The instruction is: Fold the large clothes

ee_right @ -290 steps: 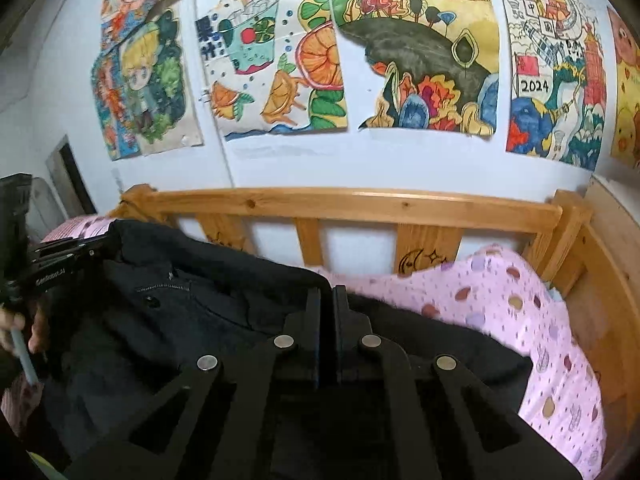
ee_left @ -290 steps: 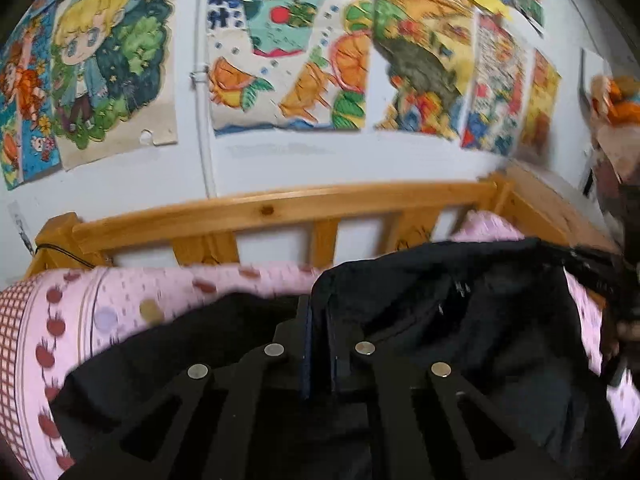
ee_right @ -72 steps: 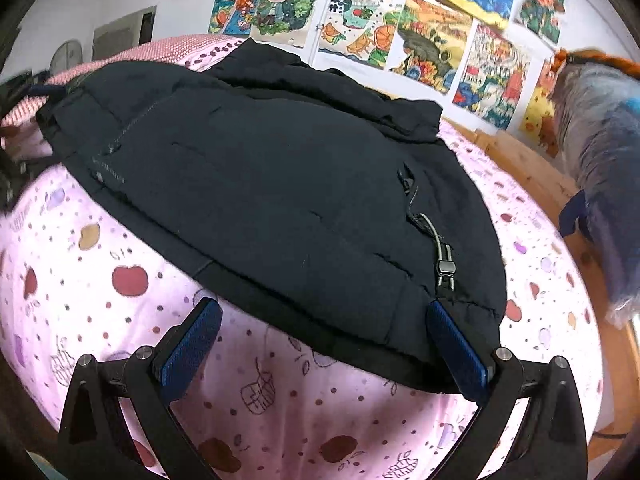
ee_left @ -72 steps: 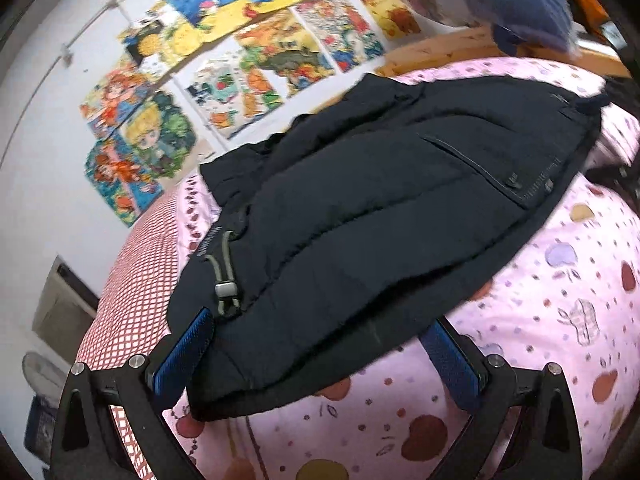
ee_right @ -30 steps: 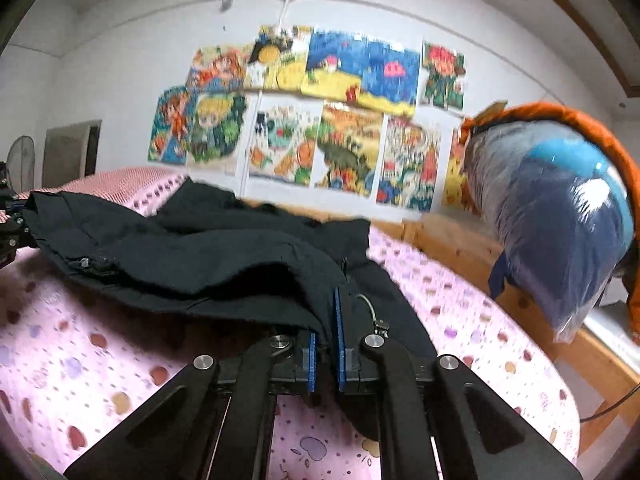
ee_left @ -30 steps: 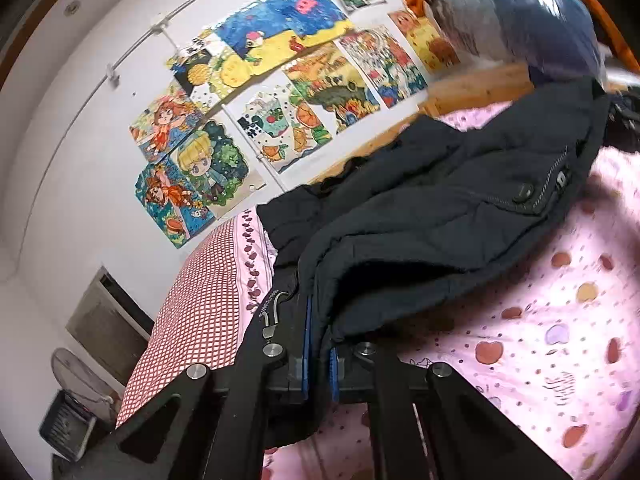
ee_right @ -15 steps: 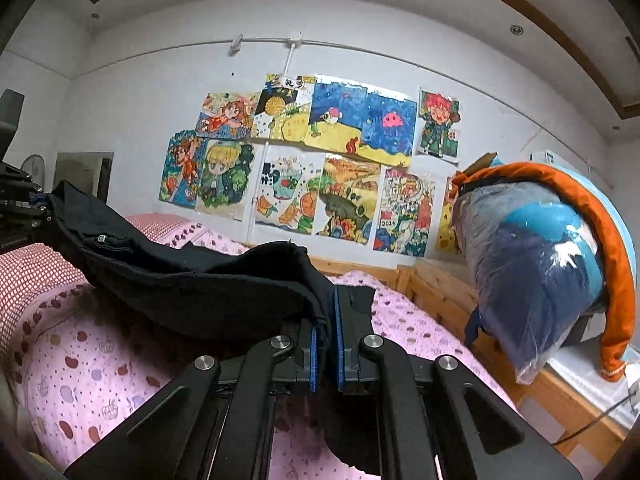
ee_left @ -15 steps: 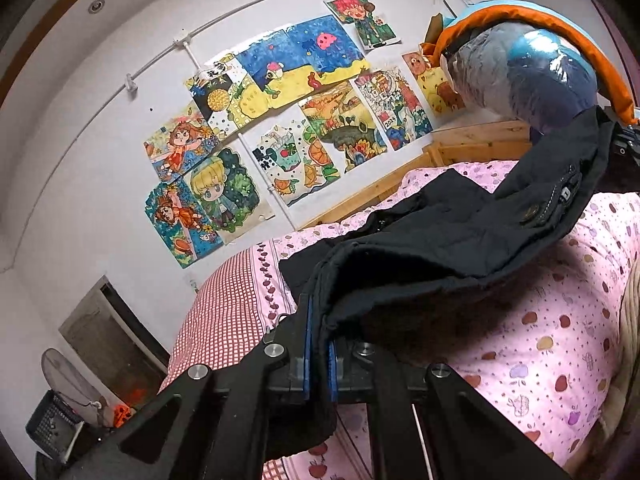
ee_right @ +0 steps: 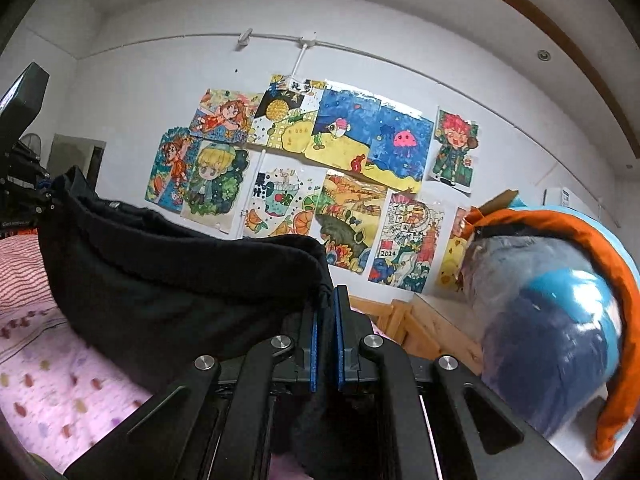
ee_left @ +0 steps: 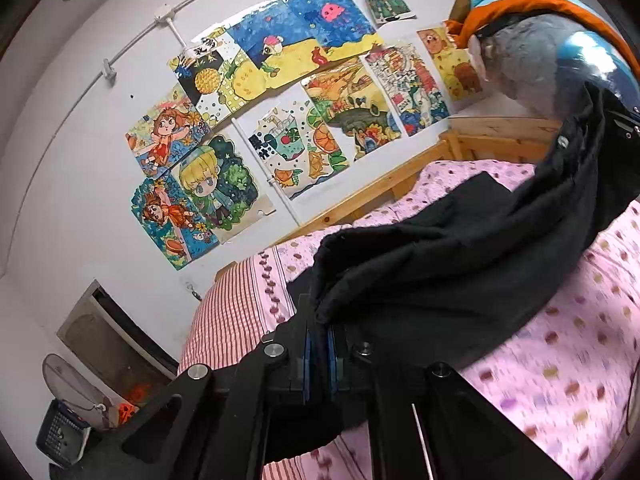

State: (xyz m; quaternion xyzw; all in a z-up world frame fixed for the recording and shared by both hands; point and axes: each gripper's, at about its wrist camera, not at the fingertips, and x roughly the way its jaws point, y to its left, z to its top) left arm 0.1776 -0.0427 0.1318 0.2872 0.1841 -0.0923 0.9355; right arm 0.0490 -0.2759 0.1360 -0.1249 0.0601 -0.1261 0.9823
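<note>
black padded fabric fills both views: the jacket (ee_left: 460, 264) is up off the bed, slung like a hammock between the two tools. left gripper (ee_left: 318, 350) has its blue pads pressed together on one edge of the jacket, cloth bunched right between them, and from there the garment stretches away and up to the far right, where the right gripper (ee_left: 624, 120) shows as a dark shape at the frame edge, though that corner is too cramped to read its jaws. switch to the right wrist view and it's clear: right gripper (ee_right: 325, 334) clamped on the jacket (ee_right: 168, 276), fabric pinched in the narrow slot between the blue pads, the rest sagging off to the left towards the other tool. below the hanging jacket lies the pink spotted sheet (ee_left: 568, 344), with a red striped pillow (ee_left: 232, 316) at the head end. wooden bed frame (ee_left: 360, 196) runs along the white wall, which is covered in colourful drawings (ee_right: 304, 184). a bagged orange and blue bundle (ee_right: 560, 320) sits at the right.
</note>
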